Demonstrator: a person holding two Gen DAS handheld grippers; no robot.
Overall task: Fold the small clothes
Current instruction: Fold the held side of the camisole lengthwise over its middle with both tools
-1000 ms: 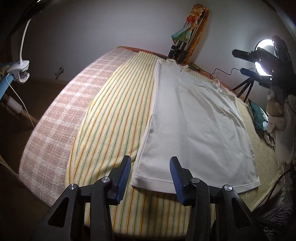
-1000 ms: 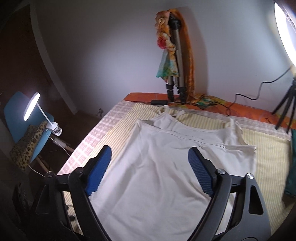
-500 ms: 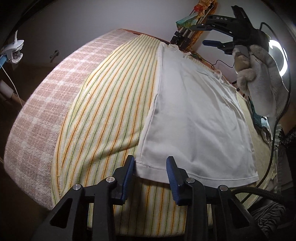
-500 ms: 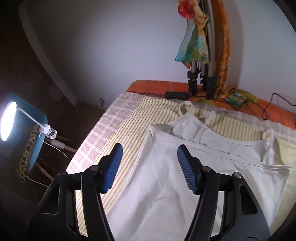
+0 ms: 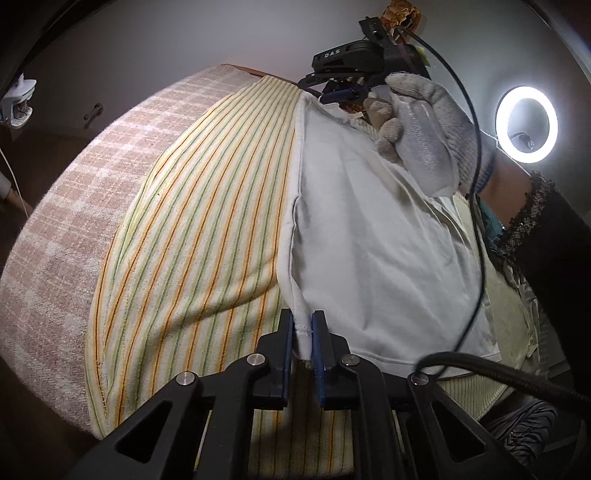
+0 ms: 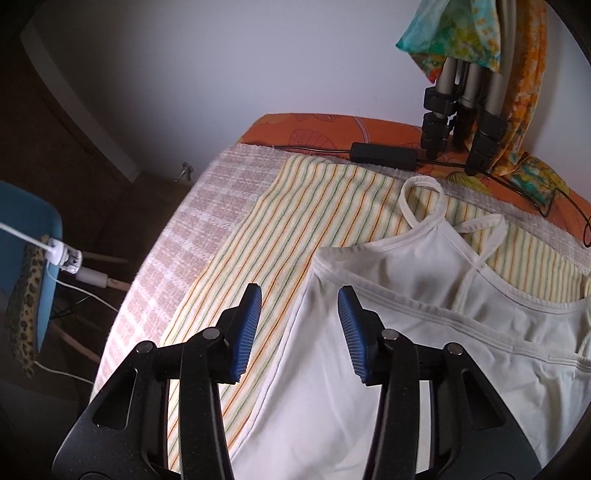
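Left gripper (image 5: 303, 334): I am pinching the near hem corner of the white camisole (image 5: 373, 236) between my two blue pads (image 5: 317, 343), which are pressed nearly together with only the cloth between them.

Right gripper (image 6: 300, 325): I am holding it with the blue pads parted and nothing between them, poised over the camisole's upper side edge near the armhole. In the left wrist view it (image 5: 341, 94) is showing at the far end of the garment, carried in my gloved right hand (image 5: 421, 136); from there I cannot tell whether a pad is touching the cloth.

Camisole: it is lying spread on the striped towel (image 5: 192, 236), hem toward my left gripper and straps (image 6: 421, 201) toward the far wall. The edge running up from the pinched corner is rising off the towel in a soft ridge, while the rest is lying flat.

Straps: one is looping onto the striped towel, another is crossing over the neckline.

Bedding: the striped towel is lying on a pink checked blanket (image 5: 74, 206), and an orange sheet (image 6: 325, 127) is showing beyond it at the wall.

Far edge: tripod legs (image 6: 458, 110) draped with colourful scarves (image 6: 461, 33) are standing on the orange sheet, with a black power adapter (image 6: 384, 157) and its cable beside them.

Lights: a ring light (image 5: 526, 125) is glowing to the right; a clip lamp base (image 6: 64, 256) is sitting on a blue chair (image 6: 22, 236) to the left.
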